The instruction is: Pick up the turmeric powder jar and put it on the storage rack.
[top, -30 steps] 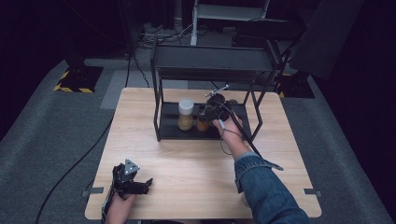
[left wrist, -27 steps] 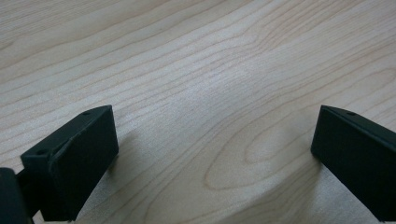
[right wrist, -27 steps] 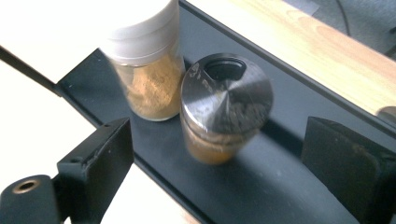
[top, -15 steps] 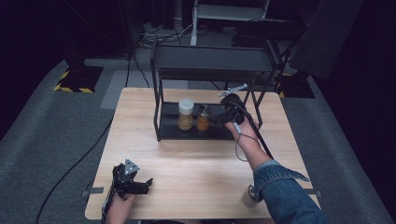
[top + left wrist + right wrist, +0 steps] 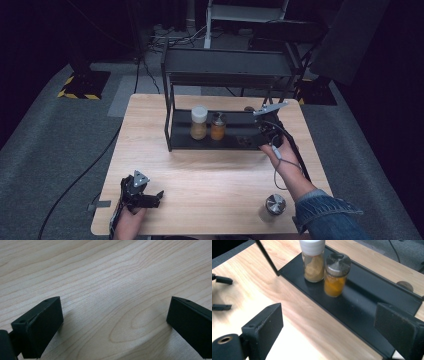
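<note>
A black two-level rack (image 5: 172,135) stands at the back of the wooden table (image 5: 210,175). On its lower shelf (image 5: 367,302) are a white-lidded jar of tan powder (image 5: 199,122) (image 5: 313,261) and, touching it on the right, a metal-lidded jar of orange powder (image 5: 218,126) (image 5: 336,275). My right gripper (image 5: 264,129) (image 5: 332,322) hovers at the shelf's right end, pointing toward the jars, open with nothing between its jaws. Low over bare wood at the table's front left corner, my left gripper (image 5: 156,197) (image 5: 112,312) is open and holds nothing.
A third jar with a metal lid (image 5: 274,206) stands near the front right of the table beside my right forearm. A small brown round thing (image 5: 248,108) (image 5: 404,285) lies behind the shelf. Cables and dark equipment sit on the floor beyond the table.
My right gripper has drawn away from the orange jar to the right end of the shelf and risen slightly. The forearm's shift uncovered the jar at the front right. The left gripper stayed still.
</note>
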The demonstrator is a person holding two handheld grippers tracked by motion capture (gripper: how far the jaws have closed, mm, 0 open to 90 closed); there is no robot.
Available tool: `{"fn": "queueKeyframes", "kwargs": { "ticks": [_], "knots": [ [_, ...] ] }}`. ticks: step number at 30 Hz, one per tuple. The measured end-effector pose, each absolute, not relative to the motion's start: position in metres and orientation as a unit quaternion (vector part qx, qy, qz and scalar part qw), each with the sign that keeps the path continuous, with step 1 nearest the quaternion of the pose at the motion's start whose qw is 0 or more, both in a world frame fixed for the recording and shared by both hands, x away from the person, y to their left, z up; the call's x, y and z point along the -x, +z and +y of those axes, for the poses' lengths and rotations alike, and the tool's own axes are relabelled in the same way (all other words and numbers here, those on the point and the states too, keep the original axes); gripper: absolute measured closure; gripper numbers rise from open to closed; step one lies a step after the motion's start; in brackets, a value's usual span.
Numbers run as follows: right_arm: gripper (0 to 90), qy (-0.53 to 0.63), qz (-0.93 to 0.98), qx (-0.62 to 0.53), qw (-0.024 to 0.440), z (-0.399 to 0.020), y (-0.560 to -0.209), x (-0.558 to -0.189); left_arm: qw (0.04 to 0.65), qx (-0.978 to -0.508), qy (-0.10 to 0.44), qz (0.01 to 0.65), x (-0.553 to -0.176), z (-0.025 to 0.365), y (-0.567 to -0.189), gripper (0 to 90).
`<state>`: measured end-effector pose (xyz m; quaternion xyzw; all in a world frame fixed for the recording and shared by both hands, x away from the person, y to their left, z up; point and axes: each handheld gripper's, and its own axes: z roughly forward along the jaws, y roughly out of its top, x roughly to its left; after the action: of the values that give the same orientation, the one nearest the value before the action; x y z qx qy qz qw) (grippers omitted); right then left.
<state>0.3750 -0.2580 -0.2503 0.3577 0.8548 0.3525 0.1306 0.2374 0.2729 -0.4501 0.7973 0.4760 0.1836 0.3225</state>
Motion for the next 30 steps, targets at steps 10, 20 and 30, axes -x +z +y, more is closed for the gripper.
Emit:
{"fn": "queueKeyframes", "kwargs": {
  "ticks": [10,20,30],
  "knots": [
    [8.3,0.359,0.852,-0.355,0.135,-0.285,-0.25,-0.337,0.323,-0.796,0.184,0.478,-0.237,0.272,-0.45,0.2],
    [8.1,0.366,0.849,-0.355,0.14,-0.306,-0.252,-0.305,0.323,-0.795,0.185,0.479,-0.237,0.272,-0.45,0.2],
    [7.9,0.366,0.852,-0.349,0.138,-0.315,-0.259,-0.278,0.323,-0.795,0.185,0.479,-0.237,0.272,-0.45,0.2]
  ]
}}
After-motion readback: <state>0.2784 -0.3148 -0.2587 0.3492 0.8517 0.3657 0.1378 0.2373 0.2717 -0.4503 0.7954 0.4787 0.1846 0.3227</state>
